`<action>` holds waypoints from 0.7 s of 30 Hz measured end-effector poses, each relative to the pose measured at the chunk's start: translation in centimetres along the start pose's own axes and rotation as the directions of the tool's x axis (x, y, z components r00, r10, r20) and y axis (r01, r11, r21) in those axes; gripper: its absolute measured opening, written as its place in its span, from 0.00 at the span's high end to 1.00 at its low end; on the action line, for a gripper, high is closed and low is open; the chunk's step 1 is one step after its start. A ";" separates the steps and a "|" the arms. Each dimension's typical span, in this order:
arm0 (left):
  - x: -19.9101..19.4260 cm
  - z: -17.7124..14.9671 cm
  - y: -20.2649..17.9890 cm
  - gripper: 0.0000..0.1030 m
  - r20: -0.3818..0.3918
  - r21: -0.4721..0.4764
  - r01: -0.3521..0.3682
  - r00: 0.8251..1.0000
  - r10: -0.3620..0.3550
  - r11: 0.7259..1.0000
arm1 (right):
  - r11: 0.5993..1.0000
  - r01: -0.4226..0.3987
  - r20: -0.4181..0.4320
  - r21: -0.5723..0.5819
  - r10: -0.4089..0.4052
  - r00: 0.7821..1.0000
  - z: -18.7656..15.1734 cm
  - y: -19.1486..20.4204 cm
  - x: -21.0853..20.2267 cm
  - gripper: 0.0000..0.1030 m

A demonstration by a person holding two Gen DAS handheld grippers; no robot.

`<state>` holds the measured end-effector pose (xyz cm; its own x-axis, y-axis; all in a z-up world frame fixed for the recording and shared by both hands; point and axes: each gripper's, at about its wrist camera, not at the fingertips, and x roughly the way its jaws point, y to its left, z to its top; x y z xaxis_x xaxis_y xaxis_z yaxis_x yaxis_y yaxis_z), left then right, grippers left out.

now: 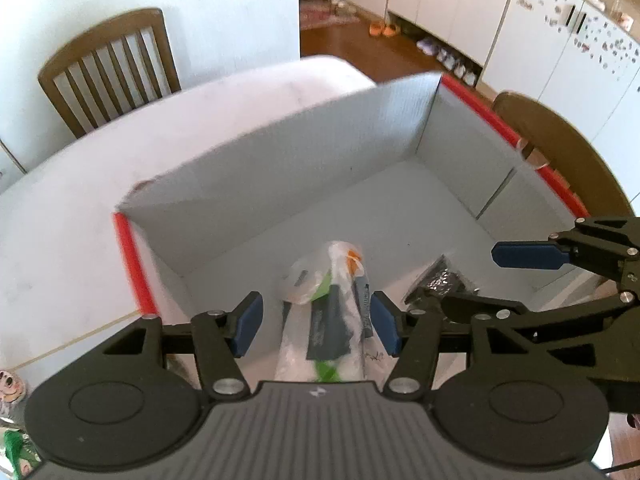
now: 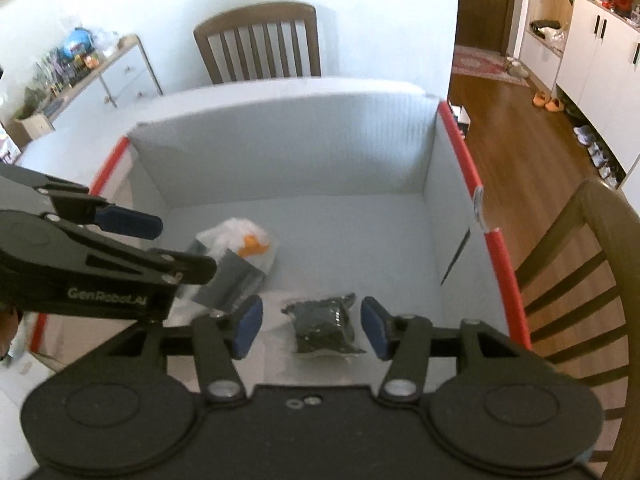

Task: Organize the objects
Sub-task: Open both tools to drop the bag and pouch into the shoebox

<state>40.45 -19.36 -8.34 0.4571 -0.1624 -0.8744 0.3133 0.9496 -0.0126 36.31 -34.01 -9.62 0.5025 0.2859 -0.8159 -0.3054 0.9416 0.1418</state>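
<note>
A grey box with red rim edges (image 1: 132, 256) (image 2: 460, 152) stands on the white table. Inside it lie a clear plastic bag with white, green and orange contents (image 1: 328, 300) (image 2: 236, 256) and a small dark packet (image 1: 444, 280) (image 2: 324, 320). My left gripper (image 1: 316, 326) is open above the box, its blue pads either side of the clear bag and not touching it. My right gripper (image 2: 312, 326) is open above the dark packet, jaws apart on both sides of it. Each gripper shows in the other's view: right (image 1: 560, 268), left (image 2: 132, 240).
Wooden chairs stand behind the table (image 1: 112, 68) (image 2: 260, 40) and at its right (image 2: 580, 272). The white table (image 1: 60, 240) extends left of the box. Small items lie at the table's near left corner (image 1: 12, 420). A sideboard (image 2: 120, 76) stands at the back left.
</note>
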 end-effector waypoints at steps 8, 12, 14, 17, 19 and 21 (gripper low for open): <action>-5.1 -2.0 0.9 0.43 0.100 -0.018 0.005 0.995 -0.003 1.000 | 1.000 -0.013 0.070 -0.012 0.014 0.997 -0.3 2.1 -3.8 0.42; -7.3 -3.3 1.6 0.43 0.147 -0.032 0.008 0.989 -0.004 0.999 | 1.000 -0.008 0.106 -0.018 0.010 0.994 -0.3 3.8 -5.5 0.42; -8.6 -4.0 2.4 0.43 0.169 -0.029 0.007 0.986 -0.002 1.000 | 1.000 -0.007 0.123 -0.013 0.009 0.992 -0.3 4.9 -6.3 0.41; -10.2 -5.3 3.5 0.43 0.191 -0.028 0.009 0.982 -0.003 1.000 | 1.000 -0.003 0.145 -0.009 0.005 0.989 -0.5 6.7 -7.2 0.40; -11.3 -6.1 4.2 0.43 0.204 -0.026 0.015 0.979 -0.010 1.000 | 1.000 -0.001 0.153 -0.007 0.002 0.988 -0.8 7.8 -7.7 0.39; -12.2 -7.0 4.9 0.43 0.214 -0.019 0.023 0.977 -0.018 1.000 | 1.000 -0.003 0.158 -0.006 0.004 0.987 -1.2 9.1 -8.1 0.38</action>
<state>30.59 -10.83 -1.11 0.6189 -0.2334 -0.7500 0.3077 0.9506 -0.0420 28.52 -28.01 -2.35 0.6230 0.3143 -0.7163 -0.3118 0.9396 0.1411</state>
